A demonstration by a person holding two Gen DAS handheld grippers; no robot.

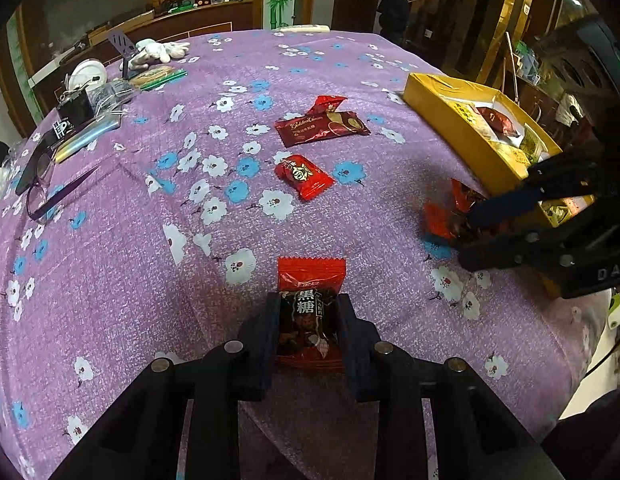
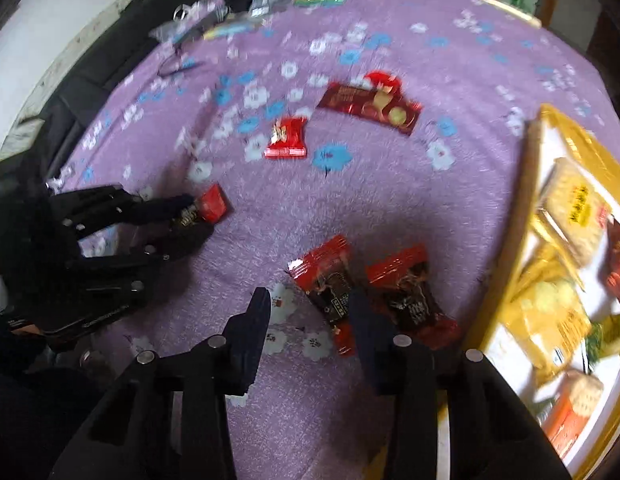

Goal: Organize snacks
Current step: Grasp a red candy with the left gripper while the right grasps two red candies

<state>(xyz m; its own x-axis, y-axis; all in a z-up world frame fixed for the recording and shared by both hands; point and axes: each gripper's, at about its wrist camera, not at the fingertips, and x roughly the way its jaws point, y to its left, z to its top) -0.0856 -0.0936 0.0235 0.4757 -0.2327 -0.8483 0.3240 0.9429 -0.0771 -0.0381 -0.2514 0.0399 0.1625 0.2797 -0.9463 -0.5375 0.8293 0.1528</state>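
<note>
Between the two black fingers at the near edge of the left wrist view, the left gripper (image 1: 309,332) is clamped on a brown-sugar candy (image 1: 310,312), its pads pressing both long sides; the wrapper's long axis runs near to far, straight along the fingers, with the red crimped end poking out beyond the tips; the yellow box (image 1: 442,98) sits well to the right and farther off on the purple floral cloth (image 1: 150,280), so the carry, as I judge it, goes rightward; on that same right side the right gripper (image 1: 460,236) reaches down at a blurred red wrapper just beside the box's near corner; two loose red snacks, a small packet (image 1: 304,176) and a flat dark-red bar (image 1: 322,126), lie in the middle distance.

Seen from the right wrist, which is motion-blurred, the right gripper (image 2: 308,304) has its jaws partly open with nothing gripped; two red-and-brown candies lie side by side, both slanting from far-left to near-right; the left candy (image 2: 324,276) lies mostly between the tips, its near end under the right finger; the right candy (image 2: 410,296) lies just outside that finger; the box (image 2: 536,184) stands immediately right, so this hand is the nearer to it; the left gripper (image 2: 190,216) shows far left, closed on its candy.
</note>
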